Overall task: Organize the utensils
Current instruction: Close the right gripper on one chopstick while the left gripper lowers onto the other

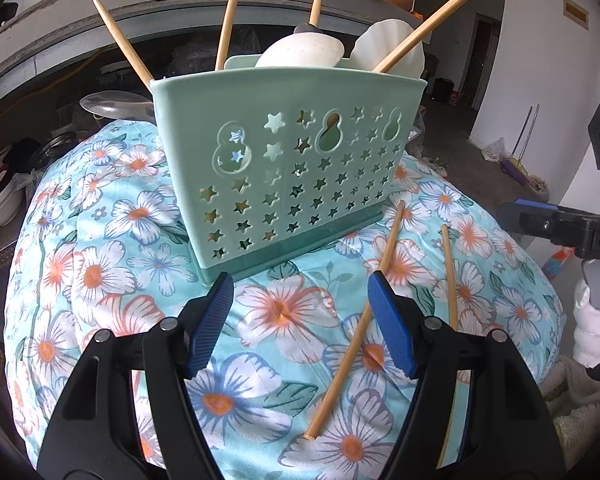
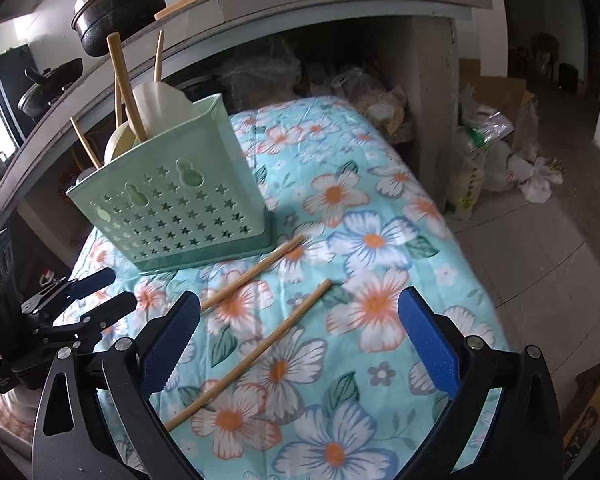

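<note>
Here two chopsticks (image 2: 256, 344) lie under the right gripper (image 2: 300, 344) (wide, seemingly empty).

Black left gripper (image 1: 300, 322) and right gripper (image 2: 298, 344), ribbed blue pads, silver screws.

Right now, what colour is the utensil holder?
Mint green utensil holder with star cut-outs; clearest in the left wrist view.
</note>
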A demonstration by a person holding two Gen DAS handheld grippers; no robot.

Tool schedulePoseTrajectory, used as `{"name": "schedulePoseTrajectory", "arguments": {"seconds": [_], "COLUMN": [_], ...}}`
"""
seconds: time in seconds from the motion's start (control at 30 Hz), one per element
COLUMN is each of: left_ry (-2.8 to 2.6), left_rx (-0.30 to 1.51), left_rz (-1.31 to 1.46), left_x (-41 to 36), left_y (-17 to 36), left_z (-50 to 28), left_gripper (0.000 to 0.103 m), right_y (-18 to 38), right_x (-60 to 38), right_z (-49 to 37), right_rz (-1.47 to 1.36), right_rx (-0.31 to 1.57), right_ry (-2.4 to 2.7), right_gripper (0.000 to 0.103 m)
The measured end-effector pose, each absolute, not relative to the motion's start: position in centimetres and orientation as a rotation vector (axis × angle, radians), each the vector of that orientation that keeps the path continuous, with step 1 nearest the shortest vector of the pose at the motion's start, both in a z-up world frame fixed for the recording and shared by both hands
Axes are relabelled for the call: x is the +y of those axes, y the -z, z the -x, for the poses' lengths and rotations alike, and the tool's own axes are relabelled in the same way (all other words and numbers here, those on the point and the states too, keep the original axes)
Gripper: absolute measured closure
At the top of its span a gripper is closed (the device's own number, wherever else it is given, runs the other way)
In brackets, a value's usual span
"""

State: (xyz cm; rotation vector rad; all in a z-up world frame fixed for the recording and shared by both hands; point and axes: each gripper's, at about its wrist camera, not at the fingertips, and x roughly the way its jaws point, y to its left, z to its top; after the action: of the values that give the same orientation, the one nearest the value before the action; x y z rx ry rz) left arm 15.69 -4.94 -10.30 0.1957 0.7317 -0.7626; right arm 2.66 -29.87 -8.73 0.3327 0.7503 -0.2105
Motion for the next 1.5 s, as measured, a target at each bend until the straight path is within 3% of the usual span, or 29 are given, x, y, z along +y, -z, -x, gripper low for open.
{"name": "schedulePoseTrajectory", "arguments": {"seconds": [0.23, 0.5, 0.83, 1.03, 1.3, 1.5], "left_ry": [0.762, 0.757, 0.753, 0.753, 0.738, 0.728], "left_rx": [0.734, 0.738, 0.743, 0.74, 0.746, 0.744], "left_rz": [-0.194, -0.187, -0.179, -0.178, -0.173, -0.174], "left_x": [-4.6, -4.3, -4.0, -3.8, -3.7, -4.1], "left_y": [10.3, 10.5, 10.5, 10.3, 10.4, 10.1], "left_z": [-15.8, -16.1, -16.2, -16.1, -16.0, -15.7], "left_gripper": [0.037, 0.037, 0.037, 0.037, 0.037, 0.037], "right_y": [8.1, 7.4, 10.1, 14.1, 15.0, 15.1], "right_x": [-29.6, -26.9, -29.6, -29.1, -30.1, -31.0], "right_z": [-2.8, -2.5, -3.6, -4.7, -4.7, -6.0], "right_rz": [-0.237, 0.089, -0.464, -0.685, -0.781, -0.761], "right_rx": [0.711, 0.603, 0.795, 0.984, 0.986, 0.978], "right_ry": [0.299, 0.476, 0.059, -0.021, -0.013, 0.026], "right_gripper": [0.006, 0.007, 0.007, 0.033, 0.04, 0.055]}}
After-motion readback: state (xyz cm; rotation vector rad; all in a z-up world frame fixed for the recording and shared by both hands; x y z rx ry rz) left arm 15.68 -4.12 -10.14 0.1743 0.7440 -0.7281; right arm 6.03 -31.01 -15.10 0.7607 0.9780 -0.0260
